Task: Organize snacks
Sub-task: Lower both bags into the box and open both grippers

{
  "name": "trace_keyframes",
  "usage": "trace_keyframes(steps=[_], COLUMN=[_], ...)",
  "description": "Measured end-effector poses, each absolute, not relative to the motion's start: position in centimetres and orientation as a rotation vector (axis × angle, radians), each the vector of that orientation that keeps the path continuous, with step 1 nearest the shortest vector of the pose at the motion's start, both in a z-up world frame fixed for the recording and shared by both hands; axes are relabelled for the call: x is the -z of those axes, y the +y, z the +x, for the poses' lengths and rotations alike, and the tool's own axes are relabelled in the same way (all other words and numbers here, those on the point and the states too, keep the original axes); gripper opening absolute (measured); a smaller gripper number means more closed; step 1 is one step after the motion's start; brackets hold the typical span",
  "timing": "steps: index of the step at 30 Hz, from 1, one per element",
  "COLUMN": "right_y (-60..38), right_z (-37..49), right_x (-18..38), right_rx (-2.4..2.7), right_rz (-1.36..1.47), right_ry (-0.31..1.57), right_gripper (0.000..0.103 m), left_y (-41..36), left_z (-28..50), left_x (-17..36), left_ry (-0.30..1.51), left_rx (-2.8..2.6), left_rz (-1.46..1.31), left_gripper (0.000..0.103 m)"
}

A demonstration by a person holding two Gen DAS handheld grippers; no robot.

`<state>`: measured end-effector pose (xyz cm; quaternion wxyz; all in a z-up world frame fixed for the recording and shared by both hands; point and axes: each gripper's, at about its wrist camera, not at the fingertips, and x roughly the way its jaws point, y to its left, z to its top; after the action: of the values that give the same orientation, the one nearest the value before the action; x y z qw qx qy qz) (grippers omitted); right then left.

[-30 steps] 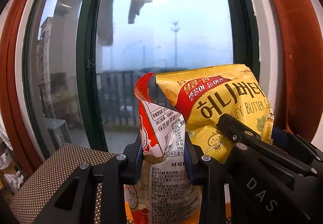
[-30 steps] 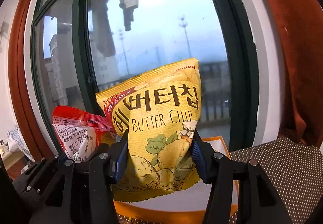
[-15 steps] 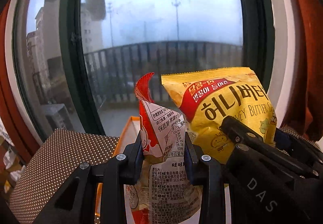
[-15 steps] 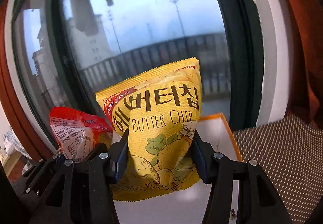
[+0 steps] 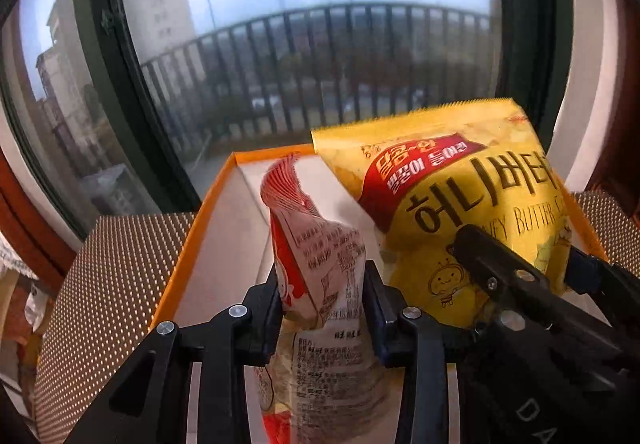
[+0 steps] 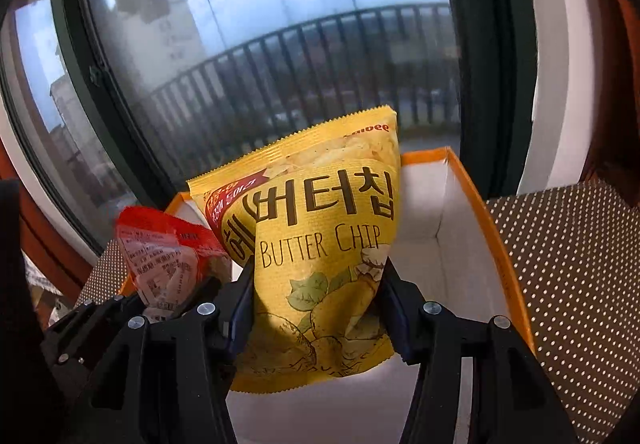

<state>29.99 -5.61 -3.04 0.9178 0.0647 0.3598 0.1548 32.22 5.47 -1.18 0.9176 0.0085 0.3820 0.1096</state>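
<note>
Left gripper (image 5: 322,304) pinches red-white snack packet (image 5: 320,264), right gripper (image 6: 316,304) pinches yellow butter chip bag (image 6: 320,244); both packs held side by side above white-floored orange box (image 6: 472,200), which sits on dotted brown tablecloth (image 6: 576,264) near its window edge

We see our right gripper (image 6: 316,308) clamping the yellow chip bag (image 6: 324,244) above the orange-rimmed box (image 6: 492,228), with the red snack packet (image 6: 168,260) pinched at left.
</note>
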Motion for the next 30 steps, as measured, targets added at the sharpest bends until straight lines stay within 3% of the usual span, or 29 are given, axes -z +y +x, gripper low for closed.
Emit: trace_keyframes(steps=[3,8,10,17,19,21,24,30], right_y=[-5.4,-5.6,-5.6,-6.0,-6.2,-6.2,-6.5,-6.1], right_z=[29.8,30.0,30.1,30.2,30.0,29.7,29.3,28.6], right_x=[2.9,3.3,3.4,3.9,3.8,3.4,3.0,2.3], right_rx=[-0.328,-0.318,-0.312,-0.294,-0.287,-0.247,-0.207,-0.198], right_rz=[0.15,0.167,0.167,0.168,0.171,0.16,0.157,0.134], right_ry=[0.754,0.789,0.793,0.854,0.832,0.793,0.768,0.771], right_gripper=[0.059,0.058,0.058,0.064,0.07,0.085,0.095,0.096], left_y=[5.3,4.8,5.1,4.9,5.0,5.1,5.7,6.3], left_z=[32.5,32.9,32.7,31.7,31.4,31.2,31.3,30.2], left_x=[1.0,1.2,1.6,1.4,1.2,1.0,0.8,0.0], left_ry=[0.791,0.819,0.82,0.821,0.777,0.753,0.757,0.737], left_rx=[-0.224,-0.193,-0.197,-0.237,-0.274,-0.292,-0.26,-0.216], left_rz=[0.037,0.054,0.058,0.077,0.089,0.091,0.066,0.04], left_gripper=[0.039,0.076,0.081,0.083,0.085,0.087,0.087,0.09])
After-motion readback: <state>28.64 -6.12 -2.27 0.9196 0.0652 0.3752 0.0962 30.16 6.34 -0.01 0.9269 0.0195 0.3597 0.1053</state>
